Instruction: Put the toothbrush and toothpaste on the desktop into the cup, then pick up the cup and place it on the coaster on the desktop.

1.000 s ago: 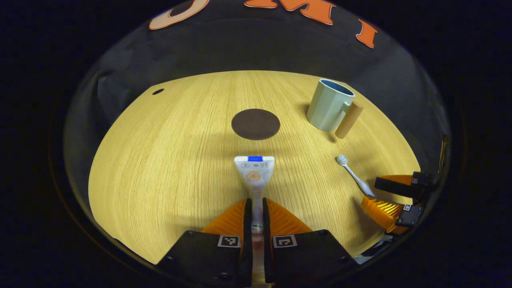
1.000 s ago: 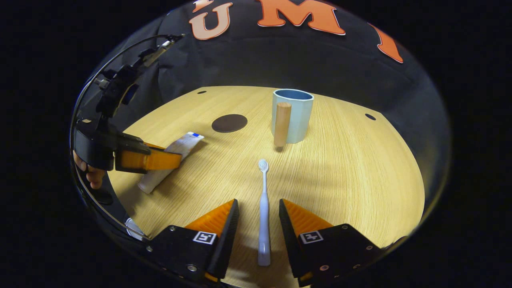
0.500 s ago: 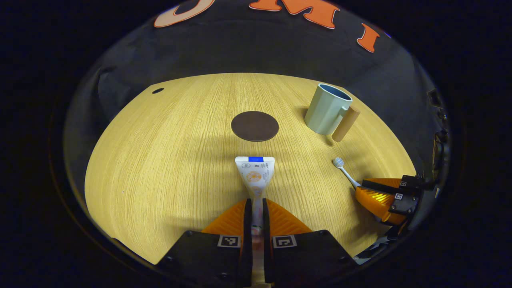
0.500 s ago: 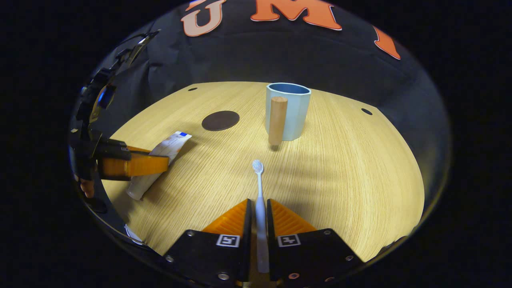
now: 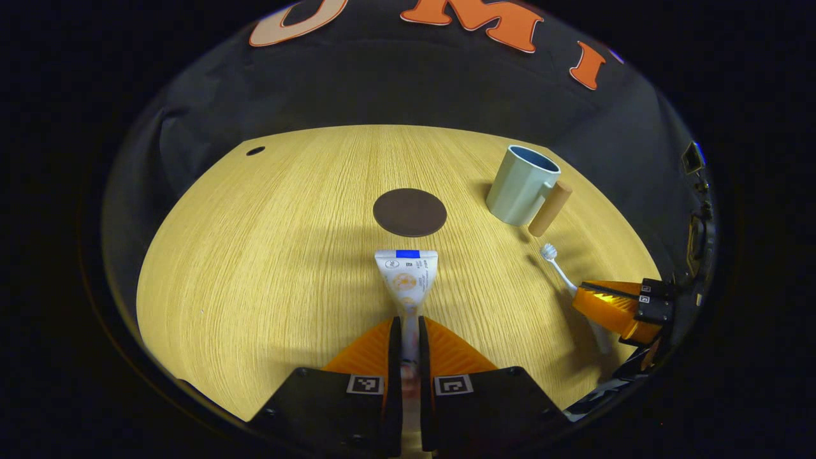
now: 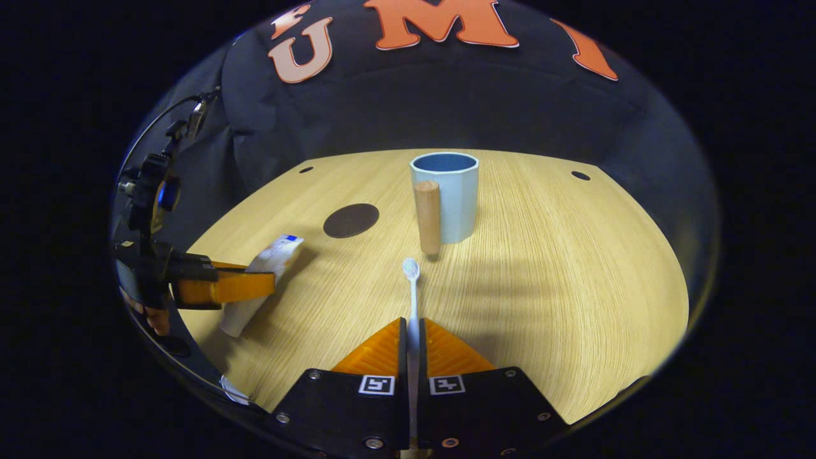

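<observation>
My left gripper (image 5: pixel 408 322) is shut on the white toothpaste tube (image 5: pixel 406 277), whose flat crimped end points toward the dark round coaster (image 5: pixel 409 212). My right gripper (image 6: pixel 413 324) is shut on the handle of the white toothbrush (image 6: pixel 412 280), bristle head forward. The pale blue cup (image 6: pixel 448 196) with a wooden peg handle (image 6: pixel 428 217) stands upright just beyond the brush head. In the left gripper view the cup (image 5: pixel 520 185) is at the far right, with the right gripper (image 5: pixel 611 301) and toothbrush (image 5: pixel 553 260) below it. The right gripper view has the left gripper (image 6: pixel 252 287), tube (image 6: pixel 264 280) and coaster (image 6: pixel 350 220) at left.
The round wooden table (image 5: pixel 255 255) has small dark holes near its far edge (image 5: pixel 255 151) (image 6: pixel 580 175). Black cloth hangs behind it. A hand (image 6: pixel 150 315) holds the left gripper at the left rim of the right gripper view.
My right gripper closed on the toothbrush handle, then raised it off the table toward the cup. My left gripper stayed shut on the toothpaste and lifted slightly.
</observation>
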